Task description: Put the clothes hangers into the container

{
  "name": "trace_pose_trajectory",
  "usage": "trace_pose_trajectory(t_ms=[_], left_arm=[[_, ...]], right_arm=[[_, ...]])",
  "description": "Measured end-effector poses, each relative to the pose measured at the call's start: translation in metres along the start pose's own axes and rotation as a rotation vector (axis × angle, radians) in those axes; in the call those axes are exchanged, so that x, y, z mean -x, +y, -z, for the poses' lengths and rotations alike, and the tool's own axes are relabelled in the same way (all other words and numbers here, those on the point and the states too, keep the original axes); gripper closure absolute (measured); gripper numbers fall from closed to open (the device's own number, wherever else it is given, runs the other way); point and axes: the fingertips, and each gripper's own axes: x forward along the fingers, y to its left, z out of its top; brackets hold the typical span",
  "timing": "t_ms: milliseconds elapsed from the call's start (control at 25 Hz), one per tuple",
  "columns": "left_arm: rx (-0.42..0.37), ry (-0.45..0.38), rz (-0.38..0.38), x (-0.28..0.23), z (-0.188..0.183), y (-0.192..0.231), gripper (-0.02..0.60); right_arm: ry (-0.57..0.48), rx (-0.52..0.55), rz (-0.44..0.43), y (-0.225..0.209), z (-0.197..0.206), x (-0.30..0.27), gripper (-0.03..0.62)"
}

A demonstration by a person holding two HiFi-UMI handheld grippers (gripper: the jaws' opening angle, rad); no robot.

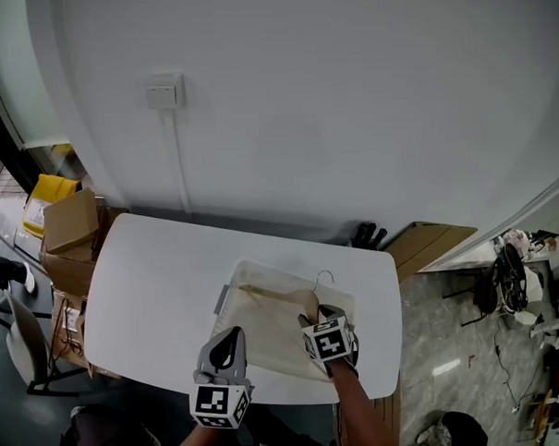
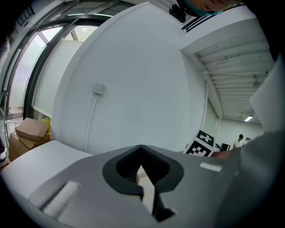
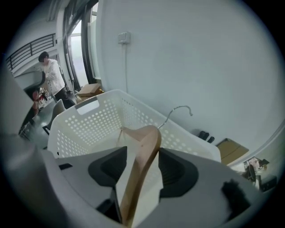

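Fingers [image 3: 107, 167] on the right gripper [image 3: 141, 156] are spread wide. A wooden hanger [image 3: 149, 136] runs up between them, but I can see a gap on either side, so I'd say the pads aren't squeezing it. The hanger leans out over the inside of the white container [image 3: 89, 124], and its wire hook [image 3: 178, 109] pokes up past the far rim. I can't tell whether its low end is resting on the bottom yet, since the gripper's own body blocks that part.

The left gripper [image 2: 141, 153] has its fingers [image 2: 120, 171] pressed together with nothing in them. From the head view it just hangs at the near edge of the container [image 1: 240, 279], pointing roughly level and not touching anything as far as I can see.

Progress-wise, this one looks basically delivered. The container sits on the white counter [image 1: 153, 297], the hanger is at its right end, and the hold on it looks loose. What's left for it, I reckon, is pulling the right gripper clear without dragging the hanger back out.

I don't see any other hangers on the counter. There's a thin tan line along the container's far side in the head view, maybe another hanger or this one's bar. It's too small to call. So my guess is it's near the end, if not the last one.
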Motion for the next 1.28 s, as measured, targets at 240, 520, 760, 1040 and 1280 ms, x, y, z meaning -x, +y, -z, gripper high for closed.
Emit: trace_pose_trajectory(t_ms=[240,520,760,1040,1280], left_arm=[[-0.004,0.002,0.012,0.0,0.002,-0.004,0.578],[-0.015,-0.001,0.02,0.004,0.0,-0.008,0.578],[-0.019,-0.002,0.023,0.011,0.0,-0.008,0.578],[-0.03,-0.014,0.03,0.023,-0.006,-0.015,0.578],[-0.031,-0.024,0.032,0.039,-0.011,-0.02,0.578]], right_arm=[[-0.01,-0.013,0.013,-0.002,0.003,0.007,0.364],[-0.053,0.019,0.05,-0.003,-0.003,0.022,0.364],[-0.118,0.089,0.089,0.007,-0.013,0.046,0.365],[-0.2,0.084,0.136,0.02,-0.014,0.065,0.54],[-0.202,0.041,0.14,0.028,-0.001,0.074,0.565]])
